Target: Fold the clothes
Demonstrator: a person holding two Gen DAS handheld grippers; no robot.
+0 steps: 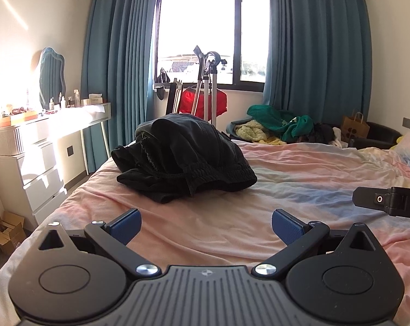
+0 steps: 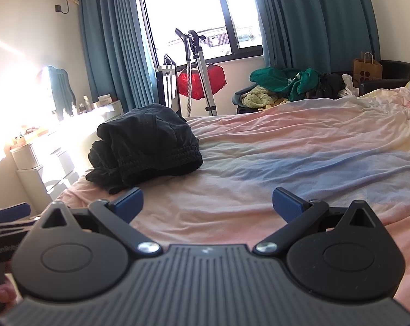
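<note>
Nearest to us, the left gripper (image 1: 206, 224), black-armed with blue-padded fingers (image 1: 129, 224), is hovering low over the pink and blue pastel bedsheet (image 1: 300, 168), fingers spread wide and holding nothing. The right gripper (image 2: 207, 203) is hovering alongside it, its blue pads (image 2: 286, 201) equally far apart and empty; its black body is poking into the left wrist view at three o'clock. We are judging that both are being kept open and level because the reach has not yet begun.

The crumpled black garment with an elastic waistband (image 1: 183, 157) is lying heaped on the sheet at about eleven o'clock of the left gripper, well apart from both. At ten o'clock of the right gripper, it (image 2: 148, 152) is sitting near the bed's edge, beside the white drawer unit (image 1: 42, 168). Bunched as it is, it is probably needing spreading flat first.
</note>
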